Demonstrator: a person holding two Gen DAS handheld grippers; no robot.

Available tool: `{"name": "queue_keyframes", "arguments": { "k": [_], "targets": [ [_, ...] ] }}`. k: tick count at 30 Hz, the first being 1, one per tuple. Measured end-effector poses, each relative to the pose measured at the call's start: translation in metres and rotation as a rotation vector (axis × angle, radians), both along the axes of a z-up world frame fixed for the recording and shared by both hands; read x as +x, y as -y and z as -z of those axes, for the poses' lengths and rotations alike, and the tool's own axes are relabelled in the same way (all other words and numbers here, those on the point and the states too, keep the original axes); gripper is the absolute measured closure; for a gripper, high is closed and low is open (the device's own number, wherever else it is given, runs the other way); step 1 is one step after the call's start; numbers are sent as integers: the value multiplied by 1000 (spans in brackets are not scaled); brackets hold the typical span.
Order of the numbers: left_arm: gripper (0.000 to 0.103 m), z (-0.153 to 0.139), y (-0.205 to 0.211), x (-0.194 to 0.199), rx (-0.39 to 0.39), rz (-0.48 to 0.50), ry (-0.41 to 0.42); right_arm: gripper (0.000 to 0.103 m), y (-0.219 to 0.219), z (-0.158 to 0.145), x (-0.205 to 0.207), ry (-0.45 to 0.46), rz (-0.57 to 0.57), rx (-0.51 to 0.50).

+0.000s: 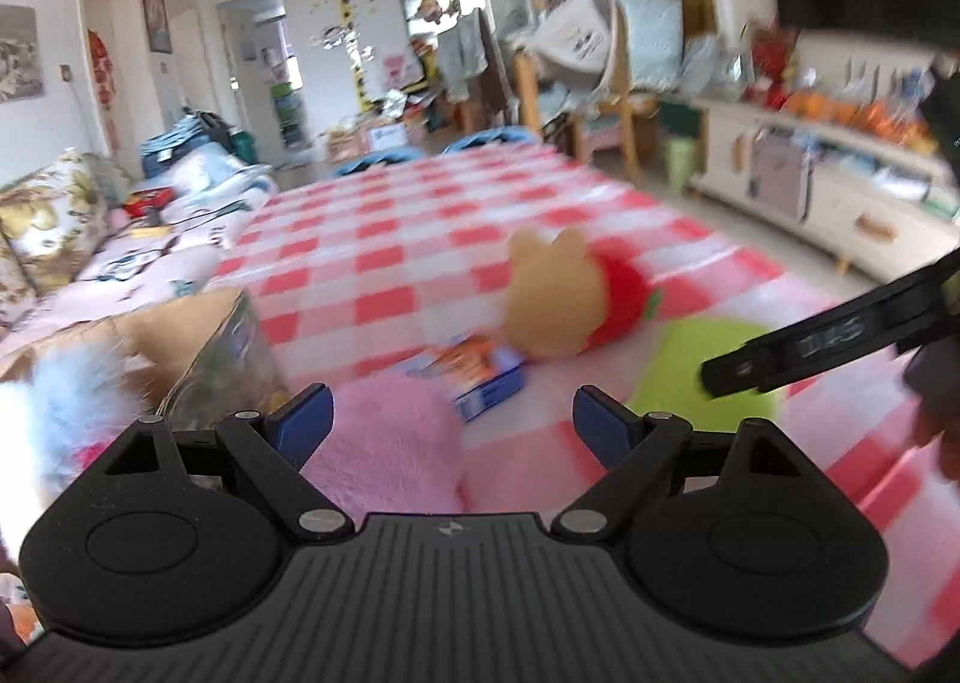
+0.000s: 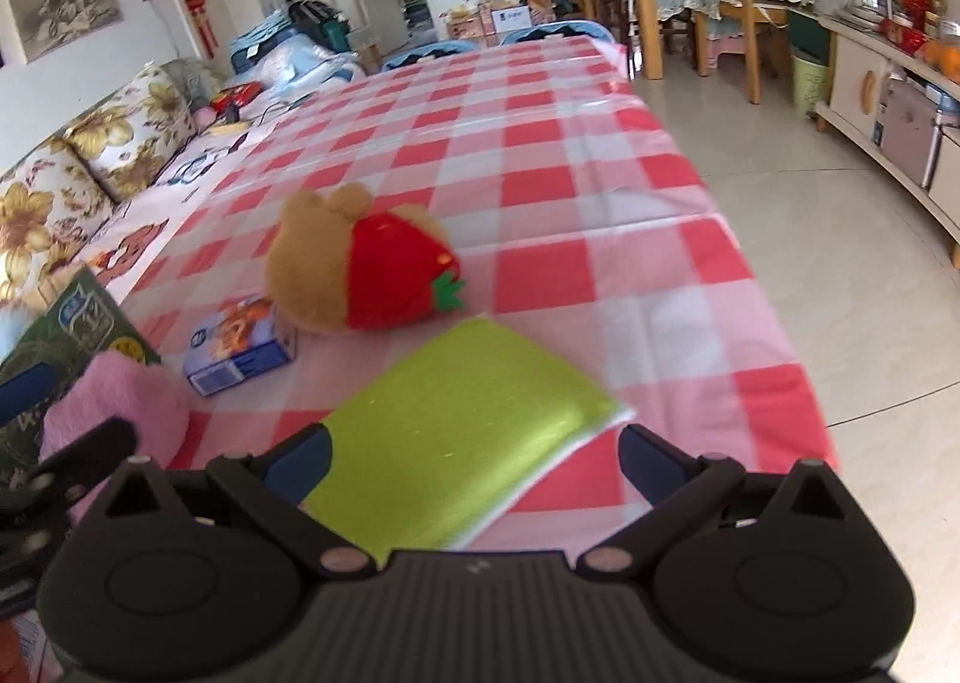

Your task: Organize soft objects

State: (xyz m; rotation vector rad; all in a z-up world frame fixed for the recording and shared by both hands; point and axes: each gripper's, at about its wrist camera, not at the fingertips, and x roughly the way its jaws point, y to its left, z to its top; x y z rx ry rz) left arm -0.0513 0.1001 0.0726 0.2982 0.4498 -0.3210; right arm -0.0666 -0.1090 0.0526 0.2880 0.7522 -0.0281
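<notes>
On the red-and-white checked counter lies a green folded cloth, flat, its near edge reaching between the spread blue fingertips of the right claw, which stands open and grips nothing. Just beyond the cloth rests a brown bear plush in a red strawberry suit on its side, touching a small blue box to its left. Nearer the left edge sits a pink fluffy cloth, lying between the parted tips of the left claw, which is likewise open and empty. Beside the pink cloth stands a cardboard box with a white fluffy thing at it, too blurred to name. Left of the counter runs a floral sofa.
</notes>
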Motion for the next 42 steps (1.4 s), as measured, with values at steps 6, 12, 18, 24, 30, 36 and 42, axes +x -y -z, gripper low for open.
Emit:
{"name": "queue_keyframes", "arguments": {
  "k": [6, 12, 18, 24, 30, 36, 42],
  "targets": [
    [0, 18, 8, 11, 153, -50, 35, 1, -13, 12, 7, -22, -9, -23],
    [5, 30, 10, 17, 258, -103, 68, 1, -27, 17, 12, 15, -31, -81],
    [30, 29, 9, 16, 303, -165, 95, 0, -37, 20, 22, 48, -57, -114],
    [37, 24, 8, 10, 279, -171, 91, 6, -42, 20, 29, 66, -79, -131],
    [38, 13, 1, 8, 136, -157, 27, 39, -38, 16, 26, 104, -120, -45],
    [38, 5, -6, 7, -17, -96, -58, 59, -28, 12, 23, 134, -129, 144],
    [25, 8, -5, 9, -52, -97, -72, 63, -24, 10, 30, 157, -89, 271]
  ]
}}
